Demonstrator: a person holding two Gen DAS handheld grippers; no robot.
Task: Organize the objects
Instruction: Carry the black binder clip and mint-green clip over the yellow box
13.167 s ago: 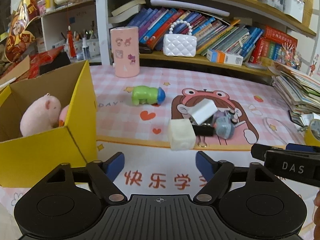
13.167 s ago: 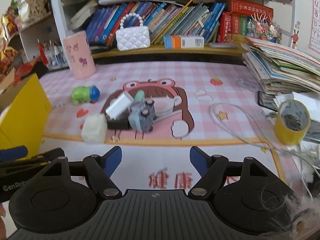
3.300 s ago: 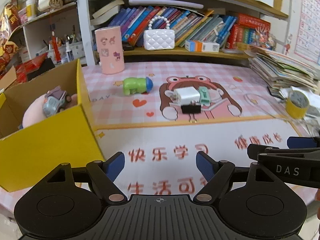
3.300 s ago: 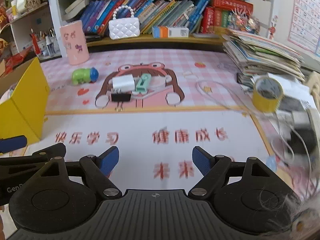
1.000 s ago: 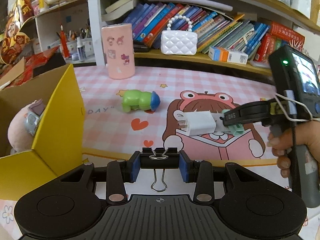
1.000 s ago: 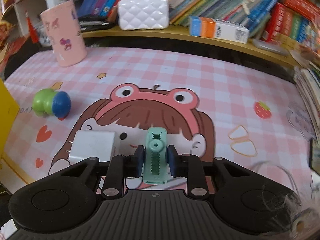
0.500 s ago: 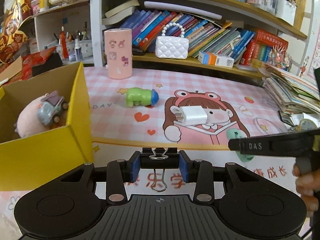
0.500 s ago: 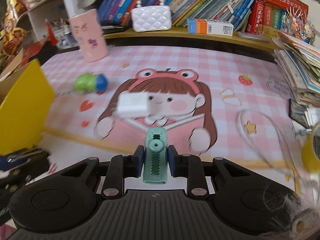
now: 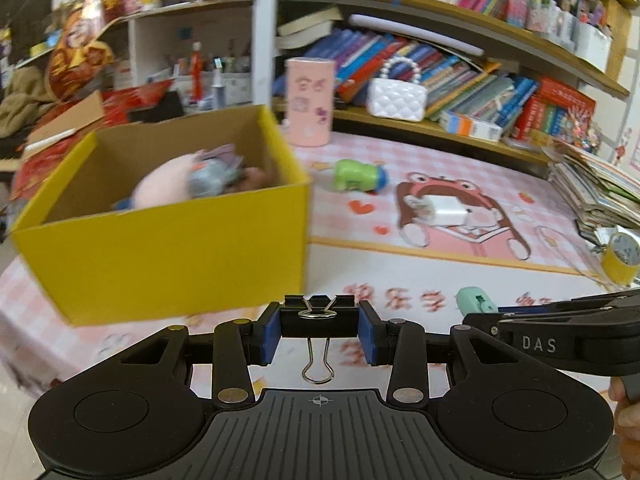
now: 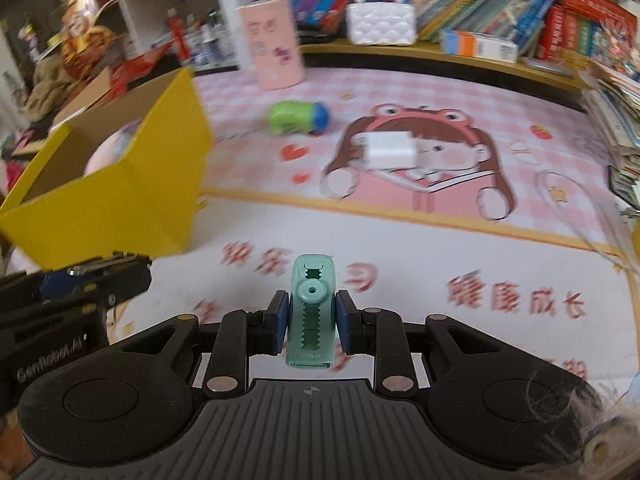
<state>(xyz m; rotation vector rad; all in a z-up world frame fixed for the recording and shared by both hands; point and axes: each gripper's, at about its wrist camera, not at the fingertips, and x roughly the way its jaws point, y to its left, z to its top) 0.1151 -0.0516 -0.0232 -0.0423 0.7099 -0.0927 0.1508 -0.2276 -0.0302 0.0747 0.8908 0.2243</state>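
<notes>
My left gripper (image 9: 319, 334) is shut on a black binder clip (image 9: 318, 320), held in the air just in front of the yellow cardboard box (image 9: 168, 248). The box holds a pink plush pig (image 9: 164, 188) and a grey toy car (image 9: 212, 176). My right gripper (image 10: 311, 326) is shut on a mint-green clip (image 10: 311, 312), above the table mat to the right of the box (image 10: 120, 196). The mint clip also shows in the left wrist view (image 9: 476, 300). A white charger (image 9: 444, 210) and a green-blue toy (image 9: 360, 176) lie on the mat.
A pink cylinder (image 9: 310, 102) stands at the back of the mat. A white quilted purse (image 9: 396, 98) and books fill the shelf behind. Stacked books (image 9: 596, 188) and a yellow tape roll (image 9: 620, 252) are at the right. Clutter lies left of the box.
Both grippers have moved left toward the yellow box, still holding their clips. The box now looms larger and nearer in the left wrist view.
</notes>
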